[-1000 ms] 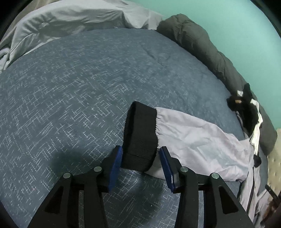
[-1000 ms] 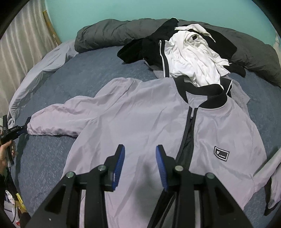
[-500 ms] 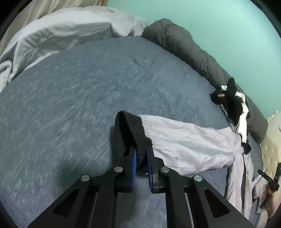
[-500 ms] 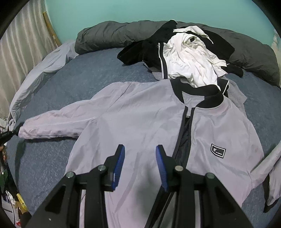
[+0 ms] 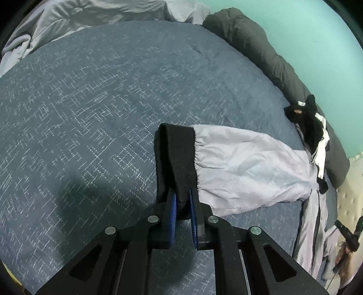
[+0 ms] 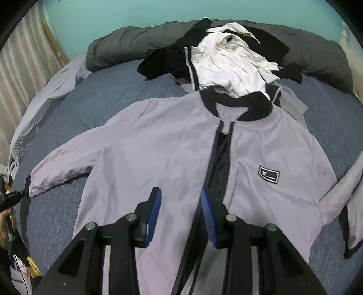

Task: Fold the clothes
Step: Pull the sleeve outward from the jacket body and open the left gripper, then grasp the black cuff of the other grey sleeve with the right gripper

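Spread flat, front up, on a blue-grey woven bedspread [image 6: 140, 90]: a pale lilac-grey jacket [image 6: 158, 145] of thin, lightly creased shell fabric, trimmed with a black ribbed collar [image 6: 247, 113], a dark zip [image 6: 217, 163] part open down the middle and a small black chest patch [image 6: 268, 174] edged in white. Long axis from hem, nearest the right wrist camera, up to collar at the far end; sleeves thrown out to either side.

At far left of the right wrist view, the left sleeve [image 6: 63, 168] drawn out straight, ending in a black ribbed cuff [image 5: 179, 154]. Clamped on that cuff's near edge, the left gripper [image 5: 181, 204], blue pads pressed close with the knit bunched between them. Sleeve running away rightward from the cuff in the left wrist view, gathered in fine pleats where shell fabric meets rib.

Low at centre, the right gripper [image 6: 181, 204], jaws partly apart, nothing between the ridged blue pads, hovering over the lower front just left of the zip.

Beyond the collar, a crumpled white garment [image 6: 231, 65] heaped on black clothing [image 6: 168, 61], backed by a puffy dark grey duvet [image 6: 127, 45] rolled against a turquoise wall [image 6: 136, 13]. At right, the other sleeve [image 6: 344, 188] bent back, black cuff low at the frame edge.
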`<action>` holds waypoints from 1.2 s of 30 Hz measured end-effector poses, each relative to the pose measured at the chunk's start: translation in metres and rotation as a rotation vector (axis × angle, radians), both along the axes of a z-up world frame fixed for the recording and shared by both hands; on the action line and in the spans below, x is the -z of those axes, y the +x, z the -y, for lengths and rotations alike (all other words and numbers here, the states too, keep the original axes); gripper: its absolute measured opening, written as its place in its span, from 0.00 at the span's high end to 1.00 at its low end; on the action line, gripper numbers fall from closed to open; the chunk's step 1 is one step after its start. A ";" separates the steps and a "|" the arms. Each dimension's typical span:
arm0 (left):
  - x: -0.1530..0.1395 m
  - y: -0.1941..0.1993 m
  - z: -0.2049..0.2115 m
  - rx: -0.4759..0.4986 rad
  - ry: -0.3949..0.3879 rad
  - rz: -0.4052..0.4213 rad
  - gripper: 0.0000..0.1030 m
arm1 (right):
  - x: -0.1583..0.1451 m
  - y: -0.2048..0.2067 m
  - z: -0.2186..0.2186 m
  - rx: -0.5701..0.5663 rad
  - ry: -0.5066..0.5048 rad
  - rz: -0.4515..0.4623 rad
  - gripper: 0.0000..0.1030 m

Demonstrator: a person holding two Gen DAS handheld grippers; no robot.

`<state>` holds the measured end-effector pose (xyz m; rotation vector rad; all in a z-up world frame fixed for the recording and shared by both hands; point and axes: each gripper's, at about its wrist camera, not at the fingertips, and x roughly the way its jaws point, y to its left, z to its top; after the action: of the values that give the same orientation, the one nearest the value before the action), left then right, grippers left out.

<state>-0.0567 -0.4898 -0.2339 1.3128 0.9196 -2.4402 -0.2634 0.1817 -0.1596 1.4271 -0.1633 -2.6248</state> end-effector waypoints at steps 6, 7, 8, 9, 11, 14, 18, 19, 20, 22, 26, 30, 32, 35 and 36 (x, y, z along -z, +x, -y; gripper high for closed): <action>0.000 0.007 -0.003 0.018 -0.034 0.023 0.88 | 0.001 0.008 -0.015 0.035 -0.026 0.004 0.64; 0.002 0.009 -0.002 0.011 -0.024 0.026 0.87 | 0.000 0.010 -0.017 0.038 -0.031 0.003 0.64; 0.001 0.011 -0.001 0.000 -0.014 0.025 0.83 | -0.002 0.013 -0.021 0.041 -0.036 0.001 0.64; 0.000 0.014 0.000 -0.009 -0.014 0.026 0.82 | -0.004 0.017 -0.026 0.046 -0.038 -0.002 0.64; -0.005 0.020 0.001 -0.026 -0.025 0.026 0.82 | -0.006 0.023 -0.037 0.061 -0.036 -0.005 0.64; -0.017 0.028 -0.003 -0.044 -0.052 0.021 0.82 | -0.008 0.038 -0.064 0.100 -0.040 -0.007 0.64; -0.038 0.022 -0.025 -0.013 -0.080 -0.016 0.81 | -0.011 0.064 -0.112 0.162 -0.040 -0.013 0.63; -0.044 0.020 -0.034 0.005 -0.083 -0.030 0.81 | -0.011 0.070 -0.123 0.177 -0.039 -0.015 0.61; -0.049 0.016 -0.044 0.025 -0.084 -0.044 0.81 | -0.011 0.079 -0.140 0.206 -0.033 -0.015 0.60; -0.059 0.005 -0.066 0.071 -0.080 -0.068 0.81 | -0.012 0.095 -0.175 0.266 -0.024 -0.012 0.58; -0.071 -0.028 -0.116 0.165 -0.067 -0.098 0.80 | -0.008 0.127 -0.247 0.405 -0.031 0.002 0.50; -0.075 -0.045 -0.162 0.247 -0.060 -0.096 0.80 | -0.003 0.159 -0.311 0.535 -0.054 0.004 0.50; -0.075 -0.052 -0.180 0.274 -0.062 -0.092 0.80 | 0.000 0.172 -0.337 0.585 -0.063 0.008 0.49; -0.074 -0.059 -0.204 0.312 -0.066 -0.086 0.80 | 0.010 0.185 -0.373 0.645 -0.097 0.025 0.49; -0.073 -0.062 -0.213 0.323 -0.067 -0.084 0.80 | 0.014 0.189 -0.384 0.661 -0.116 0.031 0.49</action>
<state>-0.1185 -0.2772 -0.1612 1.4415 0.6808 -2.7588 -0.0745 0.5654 -0.1737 1.5778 -0.9191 -3.0064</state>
